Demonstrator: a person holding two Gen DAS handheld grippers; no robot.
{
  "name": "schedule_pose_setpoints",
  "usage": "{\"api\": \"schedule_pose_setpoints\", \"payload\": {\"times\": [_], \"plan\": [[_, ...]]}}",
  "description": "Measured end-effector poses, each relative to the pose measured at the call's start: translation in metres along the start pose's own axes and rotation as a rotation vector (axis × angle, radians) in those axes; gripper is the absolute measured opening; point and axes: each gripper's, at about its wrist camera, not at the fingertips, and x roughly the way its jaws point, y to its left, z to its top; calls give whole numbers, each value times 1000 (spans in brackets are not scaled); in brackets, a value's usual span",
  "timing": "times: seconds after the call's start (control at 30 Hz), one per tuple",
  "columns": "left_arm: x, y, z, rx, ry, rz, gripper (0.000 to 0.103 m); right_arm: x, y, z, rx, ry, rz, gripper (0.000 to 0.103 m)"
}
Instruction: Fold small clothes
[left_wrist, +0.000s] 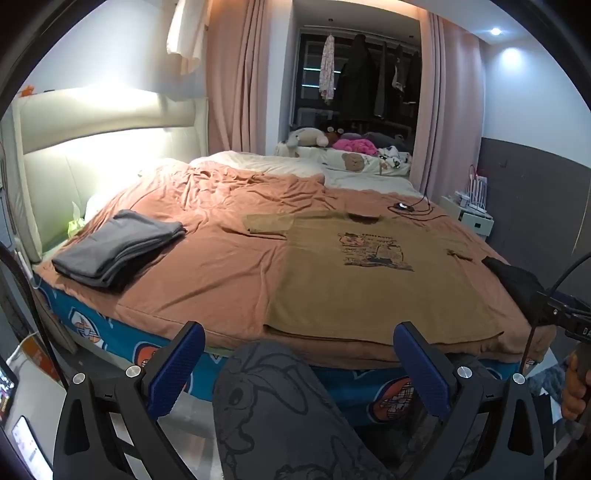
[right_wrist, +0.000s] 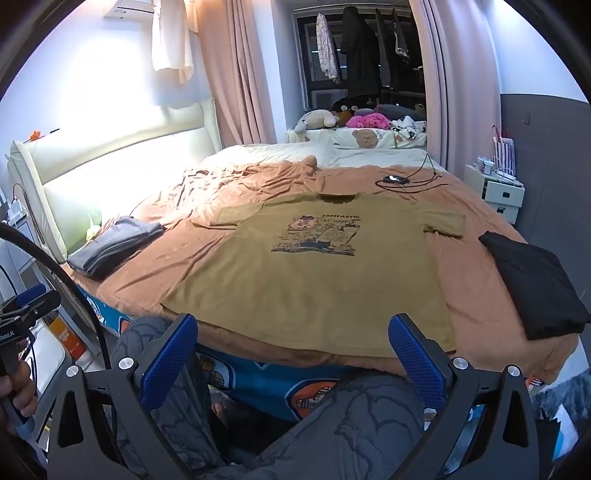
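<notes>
A mustard-brown T-shirt (left_wrist: 369, 291) with a dark cartoon print lies flat, front up, on the orange bed cover, sleeves spread; it also shows in the right wrist view (right_wrist: 325, 280). My left gripper (left_wrist: 299, 354) is open and empty, held below the bed's near edge, short of the shirt's hem. My right gripper (right_wrist: 291, 347) is open and empty, also just short of the hem. The right gripper's handle shows at the right edge of the left wrist view (left_wrist: 565, 317).
A folded grey garment (left_wrist: 118, 247) lies at the bed's left. A folded black garment (right_wrist: 532, 280) lies at the bed's right. A black device with cables (right_wrist: 395, 180) sits beyond the shirt's collar. My knees in grey patterned trousers (left_wrist: 280, 406) are under the grippers.
</notes>
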Motion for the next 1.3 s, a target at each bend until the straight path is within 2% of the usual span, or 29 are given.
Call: {"api": "schedule_pose_setpoints", "payload": {"times": [0.3,0.8,1.3], "plan": [[-7,-6,-2,22,-39,-19,103,-4,2,0,-15,-18,-24,103],[-12,-12,-3,32,-50,-53,102,-5,3,-2,-16,-24,-26,103],[-7,-13,1,9,-51,-46,103,0,-3,1,-20,-15,-22,103]]}}
